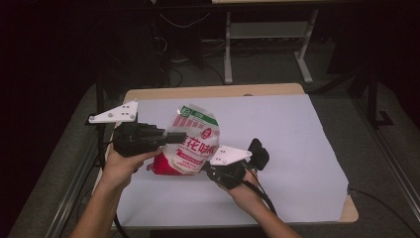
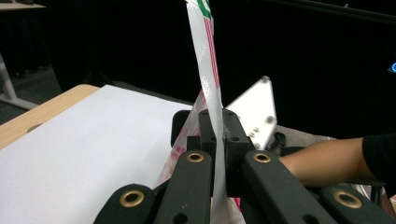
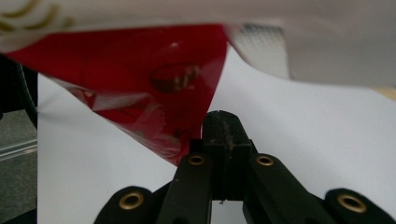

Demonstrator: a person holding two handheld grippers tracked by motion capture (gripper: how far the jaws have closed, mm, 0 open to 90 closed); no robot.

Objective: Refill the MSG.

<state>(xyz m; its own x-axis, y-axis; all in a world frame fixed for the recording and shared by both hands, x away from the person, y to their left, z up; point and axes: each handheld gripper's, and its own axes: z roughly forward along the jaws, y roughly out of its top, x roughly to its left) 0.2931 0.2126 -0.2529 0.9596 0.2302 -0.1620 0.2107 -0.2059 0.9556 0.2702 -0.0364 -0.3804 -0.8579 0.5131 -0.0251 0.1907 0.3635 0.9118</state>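
A red and white snack bag [image 1: 194,141] stands upright near the middle of the table. My left gripper [image 1: 177,136] is shut on its left edge. In the left gripper view the thin bag edge [image 2: 208,70] rises from between the closed jaws of the left gripper [image 2: 217,119]. My right gripper [image 1: 207,169] sits low at the bag's bottom right corner. In the right gripper view its jaws [image 3: 223,122] are shut, and the red bag corner [image 3: 140,84] hangs just left of them, touching their side. No film shows between the jaws.
A white sheet [image 1: 287,148] covers most of the wooden table [image 1: 218,91]. Desk legs and cables [image 1: 228,49] stand on the floor beyond the far edge. The right gripper's grey plate [image 2: 254,109] and a forearm [image 2: 327,161] lie beyond the left jaws.
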